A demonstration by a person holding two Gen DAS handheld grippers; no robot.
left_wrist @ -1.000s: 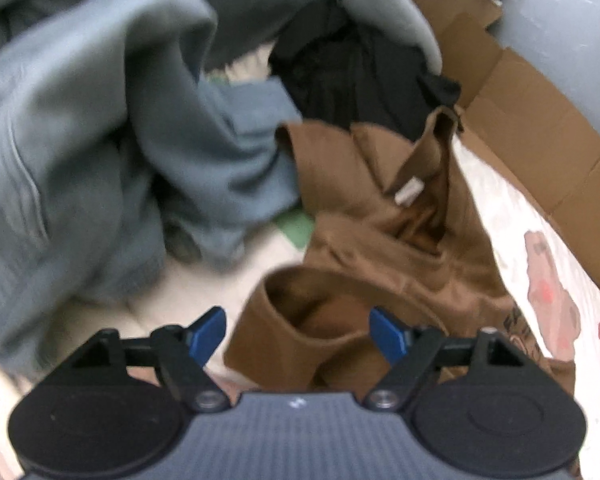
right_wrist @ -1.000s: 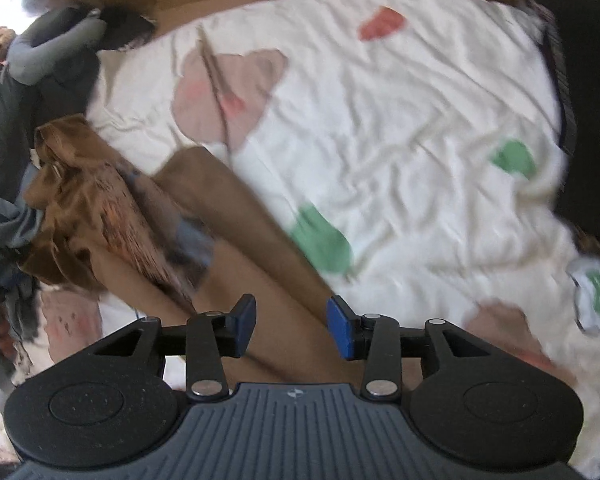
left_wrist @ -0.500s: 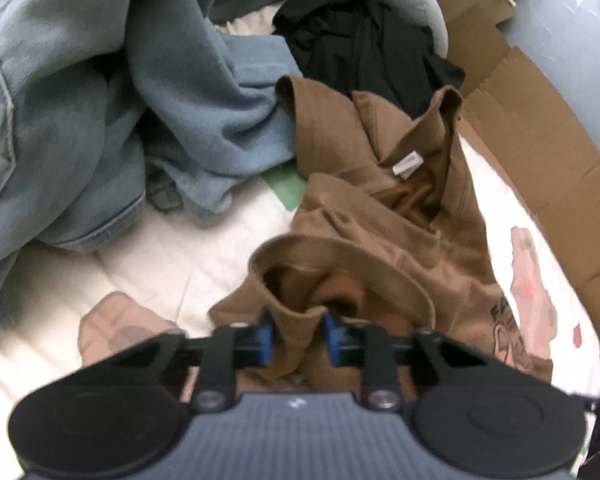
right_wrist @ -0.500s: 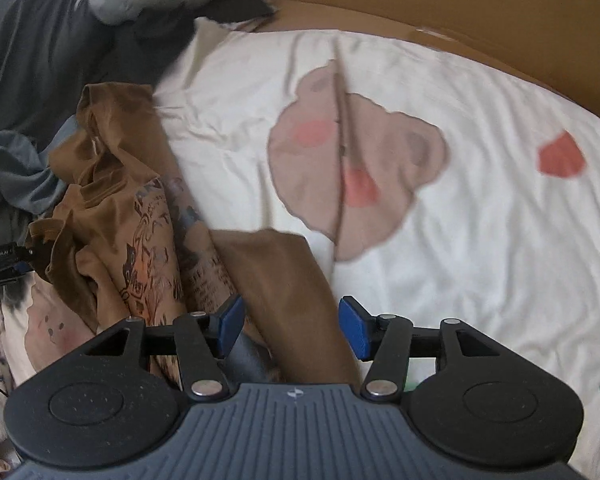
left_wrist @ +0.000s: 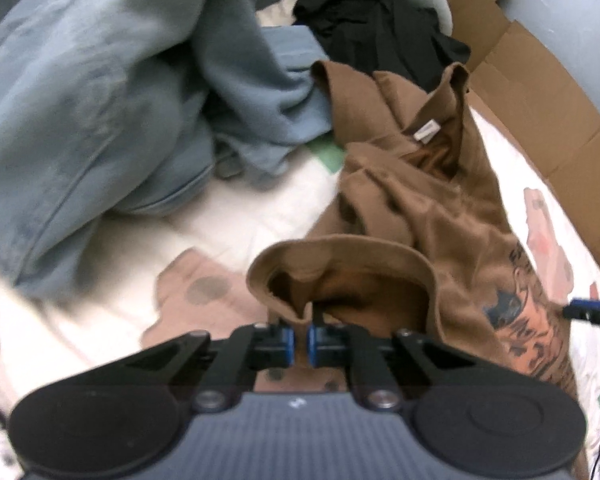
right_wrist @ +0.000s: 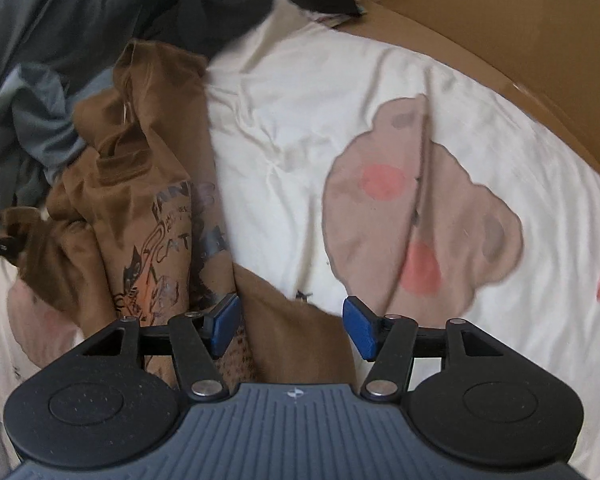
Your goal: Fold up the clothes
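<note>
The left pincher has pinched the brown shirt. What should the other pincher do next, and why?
Probably close the right gripper on the brown shirt. Its jaws are opening with a brown edge lying between them, not yet pinched. The left gripper is already shut on the shirt's sleeve opening, so a second hold would likely let the crumpled shirt be spread flat on the sheet.

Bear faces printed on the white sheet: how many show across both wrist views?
2, possibly more hidden under clothes. One bear face lies right of the brown T-shirt; another lies left of its held hem, below the blue garment.

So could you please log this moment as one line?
left gripper: shut on brown T-shirt sleeve | right gripper: opening over its hem, not gripping | shirt crumpled
</note>
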